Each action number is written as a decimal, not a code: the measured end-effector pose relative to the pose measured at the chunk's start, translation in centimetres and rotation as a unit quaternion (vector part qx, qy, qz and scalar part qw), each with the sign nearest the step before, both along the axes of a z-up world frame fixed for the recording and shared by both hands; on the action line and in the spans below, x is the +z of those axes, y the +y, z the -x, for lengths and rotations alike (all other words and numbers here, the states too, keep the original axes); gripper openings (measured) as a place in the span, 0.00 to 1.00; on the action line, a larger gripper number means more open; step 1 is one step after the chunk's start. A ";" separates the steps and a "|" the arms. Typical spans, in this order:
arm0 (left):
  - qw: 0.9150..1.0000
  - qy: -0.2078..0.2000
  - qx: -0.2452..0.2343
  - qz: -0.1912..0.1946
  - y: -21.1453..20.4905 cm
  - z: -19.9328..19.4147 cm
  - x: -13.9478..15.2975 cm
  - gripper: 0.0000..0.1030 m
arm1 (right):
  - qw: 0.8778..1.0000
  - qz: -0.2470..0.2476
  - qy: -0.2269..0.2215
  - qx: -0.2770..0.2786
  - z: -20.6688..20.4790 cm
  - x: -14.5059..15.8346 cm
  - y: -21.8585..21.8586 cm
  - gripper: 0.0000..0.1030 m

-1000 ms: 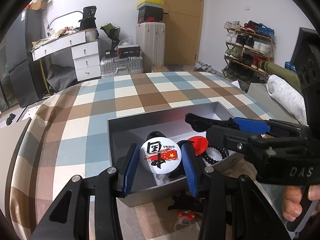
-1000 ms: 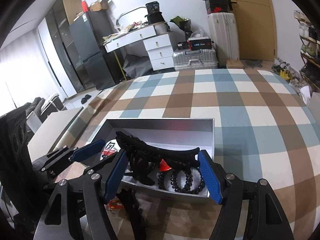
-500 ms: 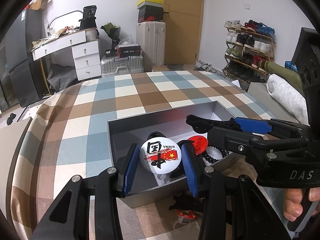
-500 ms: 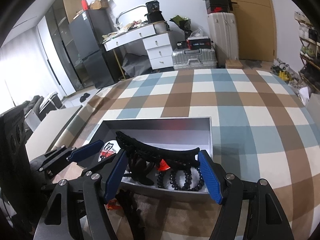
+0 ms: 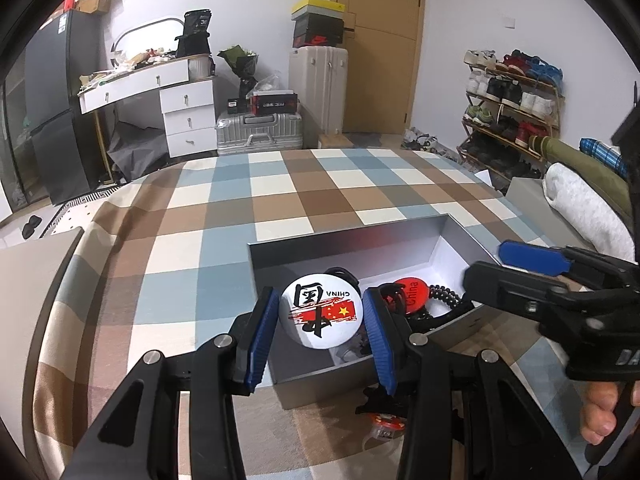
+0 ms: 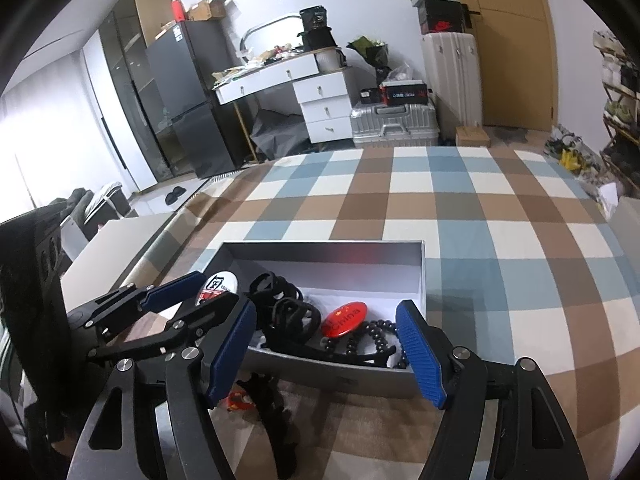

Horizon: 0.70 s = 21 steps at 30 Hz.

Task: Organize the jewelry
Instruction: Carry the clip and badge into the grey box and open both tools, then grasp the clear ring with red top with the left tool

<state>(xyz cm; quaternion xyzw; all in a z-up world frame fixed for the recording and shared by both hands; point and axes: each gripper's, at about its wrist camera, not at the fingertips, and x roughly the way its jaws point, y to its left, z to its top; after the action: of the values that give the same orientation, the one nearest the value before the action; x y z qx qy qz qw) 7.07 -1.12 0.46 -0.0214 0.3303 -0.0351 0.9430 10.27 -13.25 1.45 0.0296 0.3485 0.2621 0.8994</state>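
My left gripper (image 5: 320, 334) is shut on a white round badge (image 5: 322, 312) printed "CHINA", held just above the near left part of the open grey box (image 5: 348, 242). In the right wrist view my right gripper (image 6: 326, 354) hovers at the box's near wall. Its jaws are opening, and neither pad touches anything. A long black hair claw (image 6: 340, 354) lies in the box below them. A red "China" badge (image 6: 345, 319), black beads (image 6: 376, 336) and black hair ties (image 6: 288, 304) also lie inside.
The box stands on a blue, brown and white checked cloth (image 6: 500, 272). On the cloth in front of the box lie another black clip (image 6: 272, 404) and a small red item (image 6: 240, 400). A person's fingers (image 5: 600, 420) hold the right gripper's handle.
The black hair claw has left the right gripper's pads and dropped into the box. The right jaws stand wider. The left gripper and its badge have kept still.
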 end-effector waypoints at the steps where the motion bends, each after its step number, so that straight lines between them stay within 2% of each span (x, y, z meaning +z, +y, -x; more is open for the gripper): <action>1: 1.000 0.000 -0.001 -0.001 0.0 0.1 0.0 0.37 | 1.000 0.002 -0.004 0.000 0.3 0.2 -0.1 0.77; 4: 1.000 -0.003 -0.002 -0.002 -0.1 0.7 0.3 0.42 | 1.000 0.006 -0.014 0.001 1.0 0.4 -0.5 0.80; 6: 1.000 -0.002 0.000 -0.003 -0.1 1.0 0.4 0.64 | 1.000 0.008 -0.017 0.002 1.3 0.6 -1.0 0.83; 7: 1.000 -0.004 0.002 -0.003 0.0 1.2 0.5 0.71 | 1.000 0.008 -0.017 0.002 1.4 0.6 -1.1 0.84; 11: 1.000 -0.002 0.010 0.006 0.5 2.0 0.8 0.81 | 1.000 0.009 -0.014 -0.007 1.6 0.4 -2.2 0.89; 14: 1.000 0.001 0.019 0.006 0.8 2.7 0.9 0.84 | 1.000 0.010 -0.004 -0.011 1.6 0.0 -2.9 0.94; 16: 1.000 0.003 0.022 -0.002 0.8 3.1 0.8 0.91 | 1.000 0.013 0.001 -0.011 1.7 -0.2 -3.1 0.97; 17: 1.000 0.003 0.024 -0.005 0.7 3.3 0.8 0.98 | 1.000 0.017 0.006 -0.012 1.8 -0.5 -3.2 0.98; 21: 1.000 0.007 0.016 -0.009 0.5 4.0 0.3 0.99 | 0.999 0.041 0.019 -0.012 1.9 -1.5 -3.0 1.00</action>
<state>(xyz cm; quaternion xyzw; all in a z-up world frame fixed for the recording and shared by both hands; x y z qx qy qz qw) 3.02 -0.59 0.79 -0.0186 0.3371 -0.0173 0.9411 8.33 -16.23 -0.01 0.0013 0.3756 0.2364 0.8961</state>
